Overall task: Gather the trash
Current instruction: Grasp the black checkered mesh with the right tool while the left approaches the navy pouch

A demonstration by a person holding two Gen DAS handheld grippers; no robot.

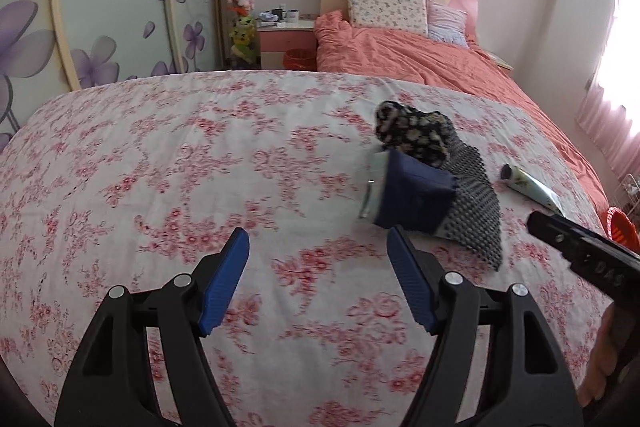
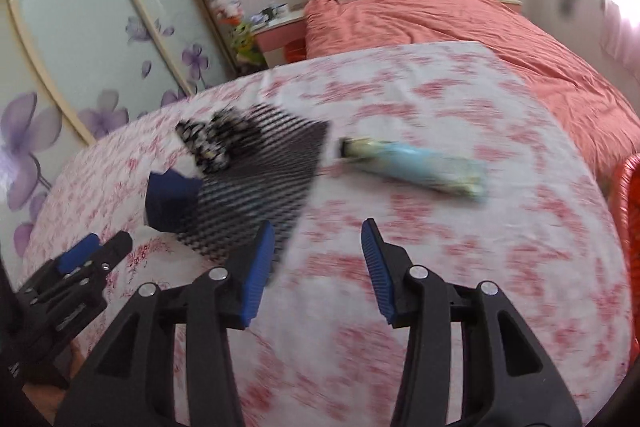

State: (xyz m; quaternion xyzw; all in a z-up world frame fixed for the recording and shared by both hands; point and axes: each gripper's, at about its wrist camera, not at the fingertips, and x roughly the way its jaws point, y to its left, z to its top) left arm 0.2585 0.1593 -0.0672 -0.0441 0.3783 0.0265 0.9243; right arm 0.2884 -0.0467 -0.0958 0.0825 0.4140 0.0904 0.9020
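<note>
Trash sits mid-frame on the flowery bed (image 1: 160, 147): both tools, left tool (image 1: 316, 279) and right tool (image 2: 316, 267), hang empty with jaws apart, probably lining up on the tube (image 2: 416, 167).

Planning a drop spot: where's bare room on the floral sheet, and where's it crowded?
Free: the wide stretch of pink-flowered white sheet left of the dark fabric pile, running to the sheet's far edge. Also bare in front of both grippers. Crowded: the right side, where the pile and the pale blue squeeze tube lie close together; only a narrow strip separates them.
</note>
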